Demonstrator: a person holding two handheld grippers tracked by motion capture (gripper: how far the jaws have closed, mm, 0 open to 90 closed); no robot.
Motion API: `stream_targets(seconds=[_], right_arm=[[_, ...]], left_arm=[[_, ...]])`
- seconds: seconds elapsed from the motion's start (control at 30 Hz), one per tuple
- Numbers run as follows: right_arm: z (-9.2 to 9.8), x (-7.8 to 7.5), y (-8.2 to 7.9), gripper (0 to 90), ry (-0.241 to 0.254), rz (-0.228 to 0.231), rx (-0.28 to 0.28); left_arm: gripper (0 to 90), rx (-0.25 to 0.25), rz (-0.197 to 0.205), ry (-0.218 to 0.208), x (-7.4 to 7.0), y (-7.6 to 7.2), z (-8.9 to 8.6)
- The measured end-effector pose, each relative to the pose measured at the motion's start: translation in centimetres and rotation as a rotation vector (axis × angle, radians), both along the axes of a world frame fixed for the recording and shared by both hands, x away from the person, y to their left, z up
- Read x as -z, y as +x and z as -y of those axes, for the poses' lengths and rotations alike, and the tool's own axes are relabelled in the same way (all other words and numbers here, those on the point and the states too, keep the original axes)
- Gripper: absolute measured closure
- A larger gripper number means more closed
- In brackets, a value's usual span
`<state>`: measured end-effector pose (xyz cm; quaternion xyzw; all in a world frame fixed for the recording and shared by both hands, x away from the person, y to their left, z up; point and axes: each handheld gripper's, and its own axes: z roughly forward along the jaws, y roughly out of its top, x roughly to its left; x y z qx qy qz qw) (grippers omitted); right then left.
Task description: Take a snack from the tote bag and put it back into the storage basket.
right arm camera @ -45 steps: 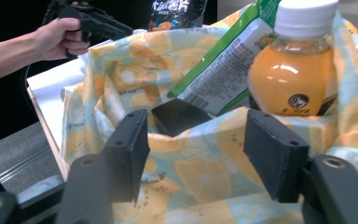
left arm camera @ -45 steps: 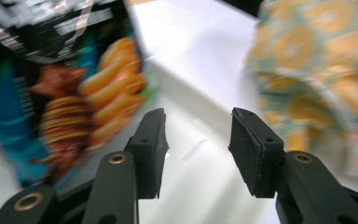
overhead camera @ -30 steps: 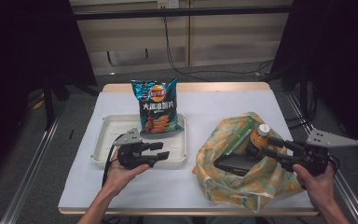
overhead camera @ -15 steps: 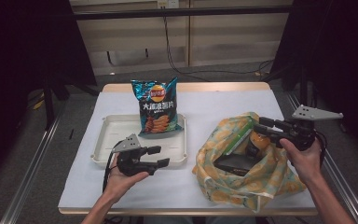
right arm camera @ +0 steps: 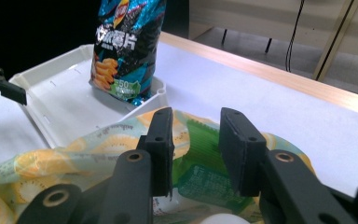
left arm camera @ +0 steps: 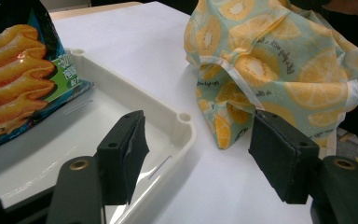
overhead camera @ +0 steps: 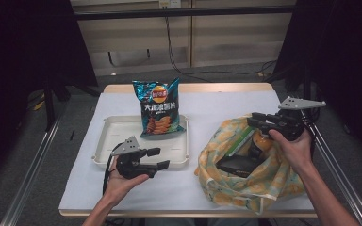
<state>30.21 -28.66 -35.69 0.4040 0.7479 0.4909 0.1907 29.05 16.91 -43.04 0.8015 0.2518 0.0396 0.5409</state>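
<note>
Right gripper (overhead camera: 260, 121) above fruit-print bag (overhead camera: 250, 186), jaws just narrowing, gripping nothing; green packet (right arm camera: 204, 179) inside at 6 o'clock. Left gripper (overhead camera: 158, 158) spread, empty, far off at 9 o'clock.

I work at a table (overhead camera: 122, 193) with a pale wooden edge at its far side, topped by a white sheet (overhead camera: 226, 106). Behind it runs a wall of light panels (overhead camera: 235, 42), with a black cable (overhead camera: 169, 42) hanging down it and trailing over the grey floor (overhead camera: 52, 188). A dark bar (overhead camera: 184, 12) crosses the panels near the top. Black curtains (overhead camera: 23, 70) close in both sides, and a metal rail (overhead camera: 28, 179) slants along the floor at my left. The light is even and soft.
</note>
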Motion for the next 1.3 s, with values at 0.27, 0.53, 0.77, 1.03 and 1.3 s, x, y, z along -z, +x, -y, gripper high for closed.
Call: stream_targets(seconds=[0.27,0.53,0.77,1.03,1.3], right_arm=[[-0.2,0.1,-0.2,84.1,-0.027,-0.002,-0.006],[-0.1,-0.3,-0.9,90.0,-0.01,0.019,-0.006],[0.1,-1.6,-2.1,90.0,0.027,0.064,-0.037],[0.1,-2.8,-3.8,90.0,0.081,0.109,-0.089],[0.1,-3.5,-4.8,90.0,0.126,0.136,-0.118]], left_arm=[[35.6,-0.005,0.006,-0.003,-0.1,0.1,0.0],[35.6,-0.001,0.006,-0.006,-0.1,0.0,0.1],[35.5,0.002,0.005,-0.016,-0.2,0.0,0.3],[32.8,0.011,0.003,-0.02,-0.5,0.0,0.5],[29.5,0.03,0.003,-0.026,-0.7,0.1,1.5]])
